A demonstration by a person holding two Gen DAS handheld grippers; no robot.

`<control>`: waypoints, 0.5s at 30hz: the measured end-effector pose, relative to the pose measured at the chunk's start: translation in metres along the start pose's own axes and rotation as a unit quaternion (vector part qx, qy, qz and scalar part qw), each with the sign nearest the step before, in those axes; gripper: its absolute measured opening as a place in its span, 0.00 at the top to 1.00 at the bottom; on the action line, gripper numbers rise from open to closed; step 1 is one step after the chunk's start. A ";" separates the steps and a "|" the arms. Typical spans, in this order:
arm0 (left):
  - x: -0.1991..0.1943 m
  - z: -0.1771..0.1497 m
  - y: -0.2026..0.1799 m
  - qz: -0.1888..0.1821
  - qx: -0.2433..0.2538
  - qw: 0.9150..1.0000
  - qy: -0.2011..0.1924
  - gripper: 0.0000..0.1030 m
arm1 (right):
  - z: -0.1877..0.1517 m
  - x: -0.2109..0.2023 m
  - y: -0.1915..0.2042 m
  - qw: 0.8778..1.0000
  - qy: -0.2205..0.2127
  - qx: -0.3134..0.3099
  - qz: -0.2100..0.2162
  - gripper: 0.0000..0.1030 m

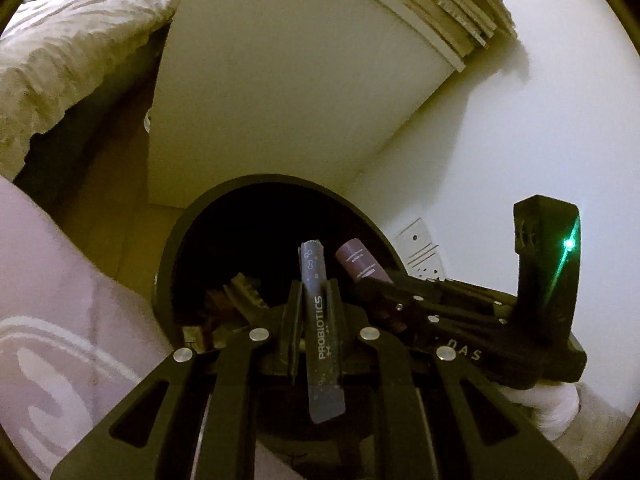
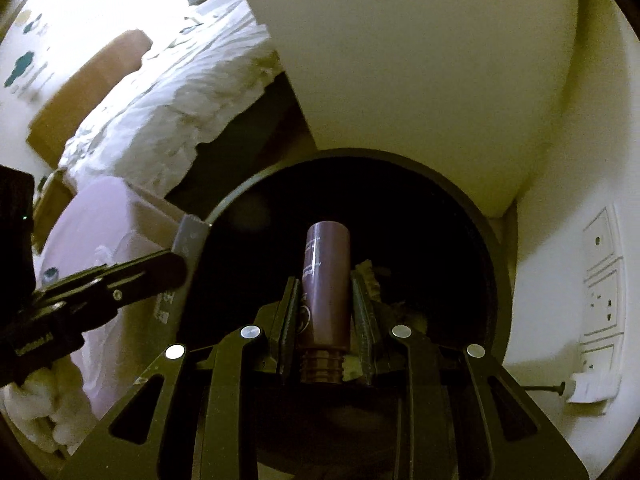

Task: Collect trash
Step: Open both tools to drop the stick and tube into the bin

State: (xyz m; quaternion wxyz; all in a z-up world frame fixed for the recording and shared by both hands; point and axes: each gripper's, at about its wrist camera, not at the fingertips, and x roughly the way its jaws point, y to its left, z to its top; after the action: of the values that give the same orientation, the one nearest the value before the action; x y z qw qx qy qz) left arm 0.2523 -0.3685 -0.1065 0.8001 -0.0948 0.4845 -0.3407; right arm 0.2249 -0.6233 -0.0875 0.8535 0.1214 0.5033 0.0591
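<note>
Left claw point(image 1: 314, 300) clenched on a flat blue sachet point(image 1: 322, 328) printed PROBIOTICS; sachet stands up between the pads, top end poking past the fingertips over the mouth of the bin point(image 1: 176, 240). Right claw point(image 2: 326, 300) clamped around a small maroon tube point(image 2: 326, 280), threaded neck toward the camera, closed end pointing into the same bin point(image 2: 496, 256).

Both claws sit side by side above the round black bin, near each other; in the right wrist view the left claw point(image 2: 176, 264) reaches the bin's left rim.

Bin is dark inside, some crumpled scraps point(image 1: 240, 292) low down. Opening is wide, with free space ahead of both items.

Edges: white cabinet point(image 1: 280, 100) just behind the bin, white wall point(image 1: 520, 140) with a socket plate point(image 2: 604, 280) to the right, bed point(image 1: 60, 60) with rumpled cover off left. A pale lilac bag point(image 2: 100, 232) crowds the bin's left side.
</note>
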 end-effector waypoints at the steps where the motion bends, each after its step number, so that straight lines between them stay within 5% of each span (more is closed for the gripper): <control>1: 0.003 0.000 0.000 0.000 -0.002 1.000 0.002 0.87 | 0.000 0.002 -0.002 1.000 0.001 0.001 -0.002 0.74; 15: 0.019 0.005 -0.002 0.012 -0.006 1.000 0.022 0.80 | 0.002 0.018 -0.010 1.000 0.017 0.021 -0.008 0.72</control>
State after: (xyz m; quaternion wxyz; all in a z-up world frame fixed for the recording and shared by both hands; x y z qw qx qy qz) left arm 0.2612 -0.3830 -0.1168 0.7924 -0.0866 0.5053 -0.3305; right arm 0.2355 -0.6296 -0.1045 0.8424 0.1337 0.5201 0.0438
